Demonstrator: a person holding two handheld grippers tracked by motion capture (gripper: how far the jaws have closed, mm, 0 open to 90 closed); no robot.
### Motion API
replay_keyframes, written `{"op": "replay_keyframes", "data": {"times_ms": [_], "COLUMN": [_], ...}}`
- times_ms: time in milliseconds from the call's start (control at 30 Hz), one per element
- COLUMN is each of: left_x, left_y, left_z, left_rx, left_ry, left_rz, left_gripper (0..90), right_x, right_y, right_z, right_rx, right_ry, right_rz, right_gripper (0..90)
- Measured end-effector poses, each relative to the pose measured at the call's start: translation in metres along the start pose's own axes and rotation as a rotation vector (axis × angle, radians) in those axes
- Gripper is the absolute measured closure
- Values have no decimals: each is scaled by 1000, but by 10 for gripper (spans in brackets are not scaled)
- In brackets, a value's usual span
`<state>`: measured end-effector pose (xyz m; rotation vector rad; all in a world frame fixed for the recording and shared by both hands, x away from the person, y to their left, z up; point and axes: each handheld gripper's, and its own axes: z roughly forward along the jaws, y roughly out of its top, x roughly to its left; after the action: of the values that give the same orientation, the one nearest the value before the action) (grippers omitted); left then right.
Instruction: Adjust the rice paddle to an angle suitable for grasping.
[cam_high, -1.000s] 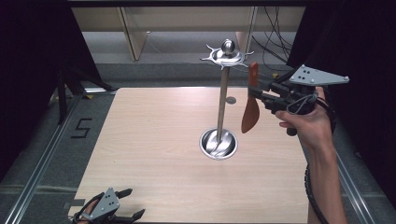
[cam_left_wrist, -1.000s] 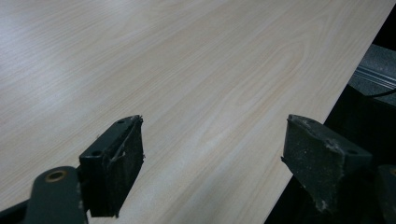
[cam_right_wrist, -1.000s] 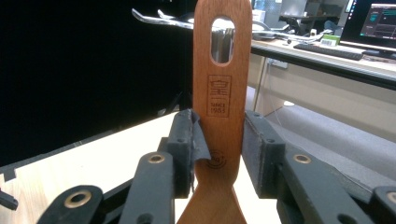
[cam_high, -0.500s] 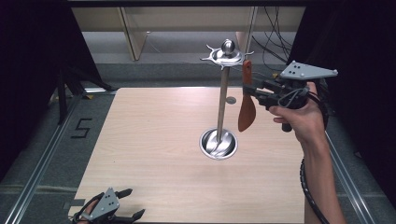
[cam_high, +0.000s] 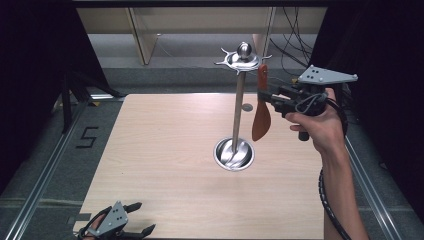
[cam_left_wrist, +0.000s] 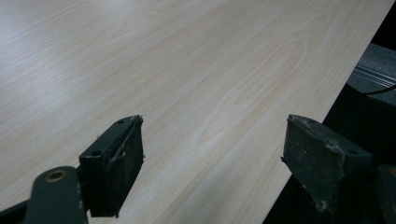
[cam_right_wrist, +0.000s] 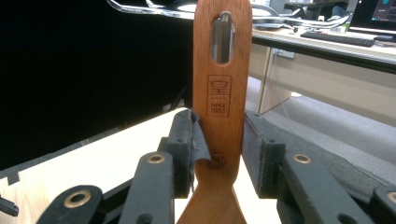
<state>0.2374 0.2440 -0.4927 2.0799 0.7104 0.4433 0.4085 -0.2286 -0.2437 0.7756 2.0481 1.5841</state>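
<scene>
Right claw (cam_high: 266, 95) clamped on wooden spatula (cam_right_wrist: 219, 107), its slot at a rack (cam_high: 240, 100) hook; seating and release left. Left claw (cam_left_wrist: 212, 168) apart, idle.

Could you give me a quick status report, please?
Right gripper shut on brown wooden spatula, its slot at a hook of the steel utensil stand. Left gripper open, idle. Nothing obstructing.
</scene>
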Motion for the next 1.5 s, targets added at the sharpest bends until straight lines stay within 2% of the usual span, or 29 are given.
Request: {"op": "replay_keyframes", "data": {"times_ms": [33,67,100,133,167,200,233,267,300,333,467,533,600,700,733,767,800,933,967,1100,1133,1167,1200,1267,1333,1367,1400,1467,1500], "left_x": [-2,0,-2,-2,-2,-1,-2,-2,1,-2,-2,-1,-2,-2,0,-2,-2,-2,1,-2,-1,0,0,0,0,0,-2,-2,-3], "left_y": [0,0,0,0,0,0,-1,0,0,0,0,0,0,0,0,0,0,0,0,0,0,0,0,0,0,0,0,0,-1], "left_z": [3,1,2,0,1,1,2,2,1,2,2,0,2,2,1,2,2,3,1,1,1,1,1,0,1,1,2,2,2], "left_rx": [-37,-6,-29,-10,-15,-15,-35,-25,-4,-30,-28,-14,-34,-28,-15,-36,-35,-36,-8,-8,-2,-9,-9,0,-8,-10,-31,-35,-31], "left_ry": [-14,-9,-14,-10,-10,-11,-13,-13,-8,-14,-11,-10,-5,-14,-6,-12,-11,-11,-1,-10,-5,-7,-6,-5,-7,-7,-11,-8,-7], "left_rz": [-28,2,-23,-21,-31,-10,-32,-27,10,-26,-27,-9,-31,-29,3,-27,-32,-31,11,-38,-17,-5,-4,0,-3,-6,-31,-34,-59], "left_gripper": [197,197,197,197,197,197,197,197,197,197,197,197,197,197,197,197,197,197,197,197,197,197,197,198,197,197,197,197,197], "right_x": [0,-2,-2,-3,-2,-2,-3,-2,-2,-2,-1,-1,1,4,6,6,8,10,10,14,14,14,16,17,19,18,20,21,20], "right_y": [0,0,-1,-1,-2,-2,-2,-3,-4,-4,-5,-5,-5,-7,-7,-8,-9,-14,-16,-22,-23,-25,-27,-31,-35,-37,-40,-45,-48], "right_z": [0,0,1,0,0,0,0,0,0,0,0,-2,-5,-10,-11,-13,-15,-23,-25,-31,-32,-33,-34,-34,-33,-33,-33,-33,-34], "right_rx": [0,-7,-11,-18,-16,-17,-21,-28,-26,-15,-44,-33,-40,-31,-26,-25,-29,-31,-33,-33,-47,-47,-43,-28,-23,-21,-16,-4,-8], "right_ry": [-8,-13,-7,-9,-3,-1,2,7,1,2,-12,-28,-35,-45,-47,-61,-57,-66,-66,-68,-85,-82,-85,-101,-109,-117,-107,-119,-129], "right_rz": [-10,-24,-10,-21,0,3,-5,10,5,1,7,-15,-3,-5,1,-17,7,-6,-9,10,-8,-1,13,-20,-20,-32,-16,-24,-43], "right_gripper": [670,669,669,669,667,666,662,647,631,626,589,569,535,505,489,474,469,443,436,419,415,412,408,404,401,401,400,396,393]}}
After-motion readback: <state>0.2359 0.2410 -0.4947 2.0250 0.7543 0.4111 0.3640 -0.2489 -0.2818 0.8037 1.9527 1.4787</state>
